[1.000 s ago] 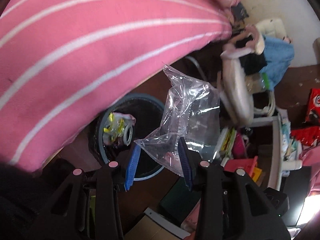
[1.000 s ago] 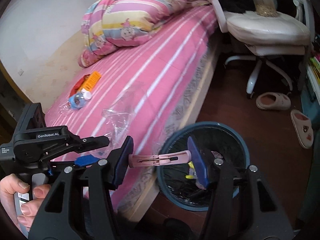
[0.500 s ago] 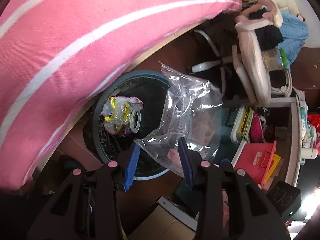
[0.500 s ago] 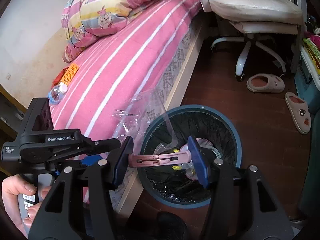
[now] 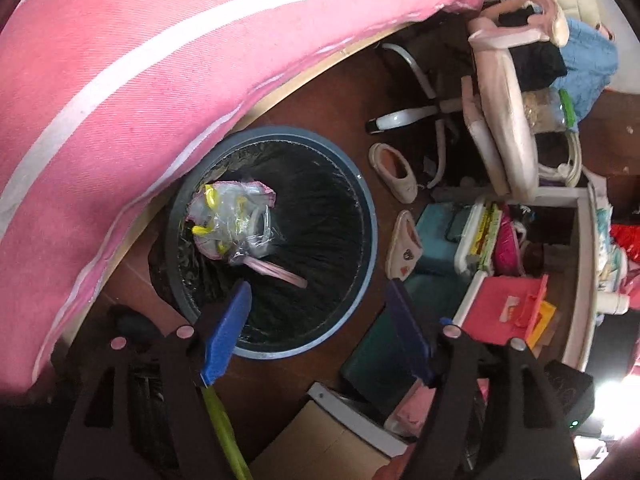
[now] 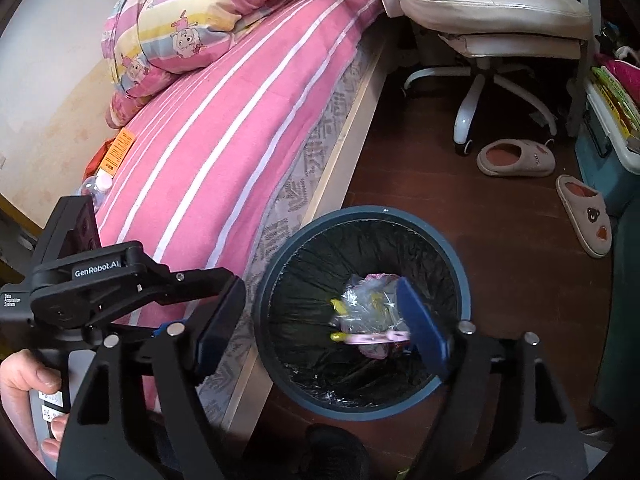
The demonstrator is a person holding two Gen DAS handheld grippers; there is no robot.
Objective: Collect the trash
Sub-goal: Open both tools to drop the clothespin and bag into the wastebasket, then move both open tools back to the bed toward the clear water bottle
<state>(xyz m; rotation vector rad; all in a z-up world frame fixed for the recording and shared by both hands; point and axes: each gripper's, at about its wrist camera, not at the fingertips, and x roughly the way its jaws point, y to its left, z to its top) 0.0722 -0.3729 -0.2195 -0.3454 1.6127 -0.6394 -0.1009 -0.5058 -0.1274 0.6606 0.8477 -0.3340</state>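
Observation:
A round blue trash bin (image 5: 370, 240) with a black liner stands on the floor beside the bed; it also shows in the right wrist view (image 6: 466, 292). Inside lie a clear plastic bag (image 5: 236, 220) over crumpled wrappers and a pink stick (image 5: 276, 272); the right wrist view shows the bag (image 6: 368, 300) and the stick (image 6: 376, 336) too. My left gripper (image 5: 320, 328) is open and empty above the bin's near rim. My right gripper (image 6: 320, 328) is open and empty over the bin. A plastic bottle (image 6: 96, 188) and an orange wrapper (image 6: 118, 152) lie on the bed's far edge.
The pink striped bed (image 6: 224, 128) with a folded quilt (image 6: 192, 28) borders the bin. A white office chair (image 6: 492, 12), two slippers (image 6: 516, 158), storage boxes (image 5: 508, 308) and a cardboard box (image 5: 320, 444) crowd the wooden floor around it.
Both grippers opened. The clear bag left my left gripper and the pink stick left my right gripper; both now lie in the bin.

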